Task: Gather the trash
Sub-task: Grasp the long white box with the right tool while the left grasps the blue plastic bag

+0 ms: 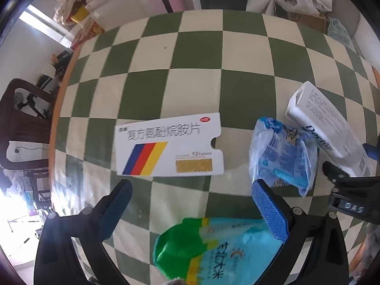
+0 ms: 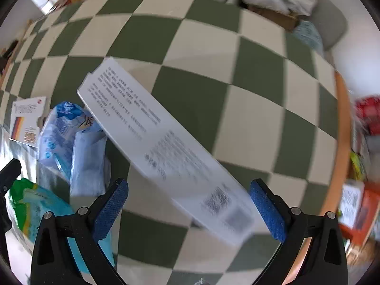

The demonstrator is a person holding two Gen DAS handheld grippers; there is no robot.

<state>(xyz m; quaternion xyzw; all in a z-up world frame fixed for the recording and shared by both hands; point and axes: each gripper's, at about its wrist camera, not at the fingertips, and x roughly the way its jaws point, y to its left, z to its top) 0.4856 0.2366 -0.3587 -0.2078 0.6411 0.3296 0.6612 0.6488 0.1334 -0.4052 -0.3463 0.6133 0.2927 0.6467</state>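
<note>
On a green-and-cream checkered table (image 1: 194, 87) lie several pieces of trash. A flat white tablet box (image 1: 168, 147) with blue, red and yellow stripes lies just ahead of my left gripper (image 1: 193, 209), which is open and empty. A green and cyan bag (image 1: 213, 249) lies under and between its fingers. A crumpled blue plastic packet (image 1: 282, 156) sits to the right. A long white box (image 2: 163, 147) lies slantwise, its near end between the open fingers of my right gripper (image 2: 190, 209); whether they touch it is unclear. The long box (image 1: 330, 128) also shows in the left view.
The table's wooden rim (image 2: 342, 142) curves along the right, with cluttered red and orange packages (image 2: 363, 204) beyond it. A cardboard box with white bags (image 1: 299, 7) stands past the far edge. A dark wooden chair (image 1: 21, 123) is at the left.
</note>
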